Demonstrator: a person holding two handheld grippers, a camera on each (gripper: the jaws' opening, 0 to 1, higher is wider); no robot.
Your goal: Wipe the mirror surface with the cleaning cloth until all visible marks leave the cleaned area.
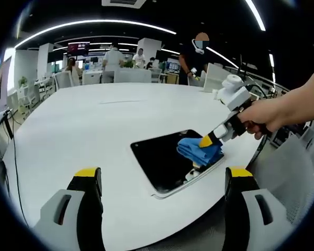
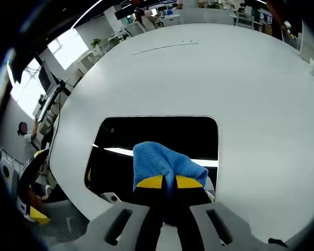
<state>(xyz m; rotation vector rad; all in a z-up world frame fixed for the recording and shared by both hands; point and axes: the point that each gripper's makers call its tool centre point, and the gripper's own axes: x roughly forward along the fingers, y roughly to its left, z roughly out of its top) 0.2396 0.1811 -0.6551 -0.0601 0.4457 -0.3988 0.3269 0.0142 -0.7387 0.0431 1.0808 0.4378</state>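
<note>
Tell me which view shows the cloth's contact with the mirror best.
Left gripper view: the blue cloth sits side-on on the mirror, pinched by the right tool. Right gripper view looks down over it, tool tips hiding its near edge.

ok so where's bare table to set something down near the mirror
Most of the white table is bare: the wide stretch beyond the mirror toward the far edge, and the strip between the mirror and the left gripper. It is crowded on the mirror's right end, where the right gripper presses the blue cloth onto the glass.

cloth (image 2: 165, 159): soft blue fabric | mirror (image 2: 162, 133): glossy | table (image 2: 199, 73): matt white
</note>
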